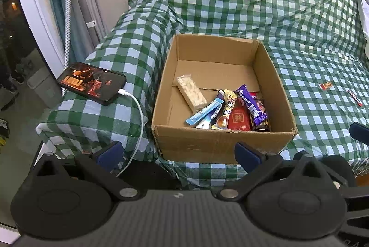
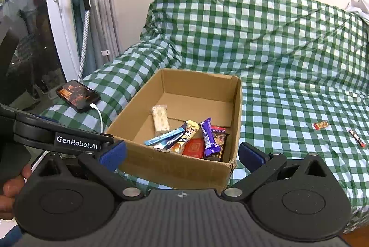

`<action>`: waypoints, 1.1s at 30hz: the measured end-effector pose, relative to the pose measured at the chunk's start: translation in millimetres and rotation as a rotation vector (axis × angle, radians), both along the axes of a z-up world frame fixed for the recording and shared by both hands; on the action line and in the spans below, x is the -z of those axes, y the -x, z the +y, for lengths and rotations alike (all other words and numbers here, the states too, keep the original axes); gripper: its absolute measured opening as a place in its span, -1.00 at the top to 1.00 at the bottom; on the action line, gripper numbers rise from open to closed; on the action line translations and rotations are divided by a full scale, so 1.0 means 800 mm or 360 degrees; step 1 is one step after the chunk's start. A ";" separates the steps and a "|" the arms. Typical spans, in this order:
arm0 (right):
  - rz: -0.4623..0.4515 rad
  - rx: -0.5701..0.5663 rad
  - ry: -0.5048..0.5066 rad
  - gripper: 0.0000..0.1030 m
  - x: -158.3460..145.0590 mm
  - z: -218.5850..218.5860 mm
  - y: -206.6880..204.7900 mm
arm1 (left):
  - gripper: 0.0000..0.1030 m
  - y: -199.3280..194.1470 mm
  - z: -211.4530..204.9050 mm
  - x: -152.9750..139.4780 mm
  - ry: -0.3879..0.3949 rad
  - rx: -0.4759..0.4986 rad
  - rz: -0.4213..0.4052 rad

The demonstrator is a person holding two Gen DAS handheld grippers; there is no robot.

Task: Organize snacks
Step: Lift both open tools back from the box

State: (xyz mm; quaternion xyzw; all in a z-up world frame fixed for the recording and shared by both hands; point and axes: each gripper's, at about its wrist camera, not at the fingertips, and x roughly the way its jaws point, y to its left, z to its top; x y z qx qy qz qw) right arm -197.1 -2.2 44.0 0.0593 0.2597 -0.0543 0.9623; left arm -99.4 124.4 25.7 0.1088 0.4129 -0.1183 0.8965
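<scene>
An open cardboard box [image 1: 221, 143] [image 2: 175, 166] sits on a sofa with a green checked cover. Inside lie several snacks: a pale nougat bar [image 1: 191, 92] [image 2: 160, 120], a blue stick pack [image 1: 205, 112] [image 2: 165, 136], a purple chocolate bar [image 1: 250, 104] [image 2: 208, 135] and a red packet [image 1: 238, 120] [image 2: 193, 147]. Two small red snacks lie loose on the cover to the right, one [image 1: 325, 85] [image 2: 321, 125] nearer the box than the other [image 1: 354, 97] [image 2: 356, 138]. My left gripper [image 1: 178, 153] and right gripper [image 2: 182, 152] are both open and empty, just in front of the box.
A phone [image 1: 92, 82] [image 2: 78, 96] with a lit screen and white charging cable [image 1: 138, 122] lies on the sofa arm left of the box. Curtains and a white door frame stand at far left. The left gripper's body [image 2: 57, 134] shows in the right wrist view.
</scene>
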 end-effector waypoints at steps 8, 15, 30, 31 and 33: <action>-0.0036 -0.0004 0.0006 -0.99 -0.003 0.004 0.017 | -1.00 0.014 0.001 -0.006 -0.0007 0.0004 -0.0023; -0.0038 -0.0005 0.0000 -0.99 -0.002 0.002 0.021 | -1.00 0.017 -0.001 -0.005 -0.0014 0.0007 -0.0026; -0.0019 0.0017 -0.0158 -0.99 0.017 -0.033 0.019 | -1.00 0.004 -0.032 0.009 -0.0112 0.0059 0.0056; -0.0021 0.0034 -0.0180 -0.99 0.019 -0.039 0.020 | -1.00 0.003 -0.039 0.011 -0.0124 0.0076 0.0064; -0.0026 0.0067 -0.0218 -0.99 0.023 -0.053 0.022 | -1.00 0.002 -0.056 0.013 -0.0150 0.0122 0.0076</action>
